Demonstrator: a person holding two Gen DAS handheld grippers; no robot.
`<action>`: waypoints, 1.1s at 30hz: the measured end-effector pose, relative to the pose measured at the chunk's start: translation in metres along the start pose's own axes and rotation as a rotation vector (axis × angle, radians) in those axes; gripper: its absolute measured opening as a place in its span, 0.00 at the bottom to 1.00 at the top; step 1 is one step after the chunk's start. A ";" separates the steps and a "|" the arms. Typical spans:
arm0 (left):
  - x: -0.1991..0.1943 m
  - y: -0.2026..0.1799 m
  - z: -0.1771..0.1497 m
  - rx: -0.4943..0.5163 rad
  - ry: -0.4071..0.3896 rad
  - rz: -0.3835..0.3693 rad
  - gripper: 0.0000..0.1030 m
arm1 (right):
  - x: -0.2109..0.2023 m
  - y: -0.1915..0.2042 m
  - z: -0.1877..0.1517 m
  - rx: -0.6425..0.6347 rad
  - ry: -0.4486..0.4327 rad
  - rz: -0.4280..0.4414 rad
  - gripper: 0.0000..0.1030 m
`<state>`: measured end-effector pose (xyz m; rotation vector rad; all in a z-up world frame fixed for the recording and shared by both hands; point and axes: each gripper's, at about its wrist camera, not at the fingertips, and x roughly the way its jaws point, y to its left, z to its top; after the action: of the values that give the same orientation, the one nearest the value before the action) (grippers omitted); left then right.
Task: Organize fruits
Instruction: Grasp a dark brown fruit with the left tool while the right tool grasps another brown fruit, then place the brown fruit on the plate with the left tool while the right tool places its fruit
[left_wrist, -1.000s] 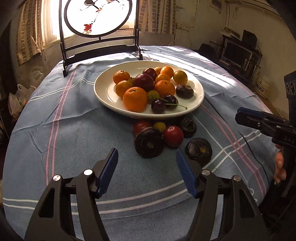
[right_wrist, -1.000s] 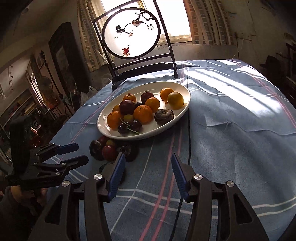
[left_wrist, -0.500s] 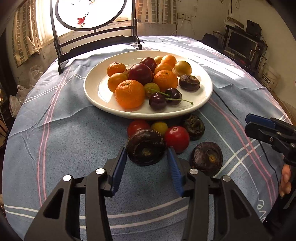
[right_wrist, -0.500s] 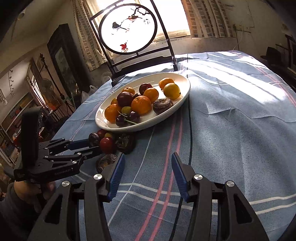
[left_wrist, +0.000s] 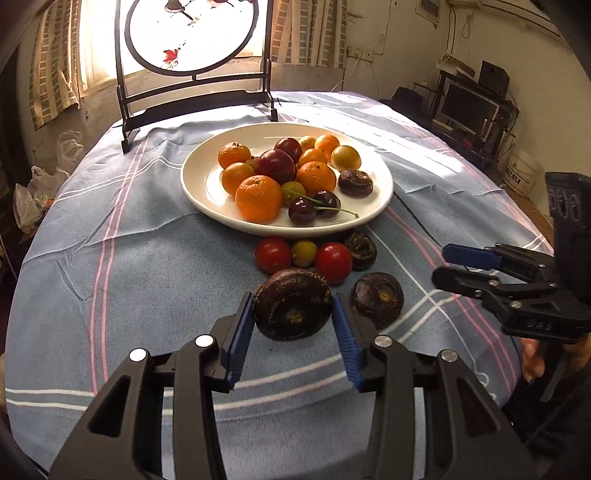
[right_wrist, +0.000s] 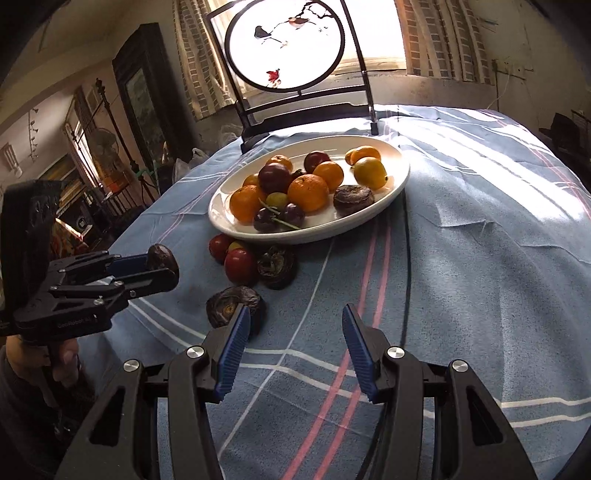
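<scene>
Two grippers work over a table under a blue striped tablecloth (left_wrist: 147, 280). From the left wrist, the left gripper (left_wrist: 293, 325) has a large dark water chestnut (left_wrist: 292, 309) between its blue pads, which have just been closing and now press on both its sides. The right wrist view adds what that camera cannot: seen from the side, the same chestnut (right_wrist: 159, 257) sits at the tips of the left gripper (right_wrist: 147, 267), clear of the cloth, with a hand (right_wrist: 44, 356) around the handle below. The right gripper (right_wrist: 291, 332) stands with its jaws apart and nothing between them, hovering above the cloth; from the left wrist it shows as a black tool (left_wrist: 458, 266) at the right edge, jaws likewise parted. A white plate (left_wrist: 199, 184) in the middle of the table holds oranges, dark plums, two cherries with stems and one water chestnut. In front of the plate on the cloth lie two red tomatoes (left_wrist: 273, 254), a small yellowish fruit (left_wrist: 304, 253) between them, and two more chestnuts, one (left_wrist: 377, 300) just right of the held one. Only the right wrist view shows the dark cabinet (right_wrist: 138, 96) and cluttered room to the left; only the left wrist view shows the monitor (left_wrist: 467, 107) on shelving at the right. Both show the round painted screen (right_wrist: 286, 44) behind the plate.
</scene>
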<state>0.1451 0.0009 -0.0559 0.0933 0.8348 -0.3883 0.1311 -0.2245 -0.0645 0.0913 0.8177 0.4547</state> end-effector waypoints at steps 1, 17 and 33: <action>-0.007 0.001 -0.004 -0.001 -0.005 -0.003 0.40 | 0.004 0.009 0.000 -0.026 0.021 0.003 0.51; -0.022 0.008 -0.028 -0.053 -0.015 -0.042 0.40 | 0.025 0.044 0.009 -0.068 0.085 -0.011 0.45; 0.004 0.016 0.054 -0.090 -0.098 -0.069 0.40 | -0.009 -0.028 0.096 0.041 -0.082 -0.059 0.45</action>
<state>0.1914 0.0021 -0.0231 -0.0380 0.7586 -0.4166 0.2050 -0.2449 0.0006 0.1225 0.7472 0.3762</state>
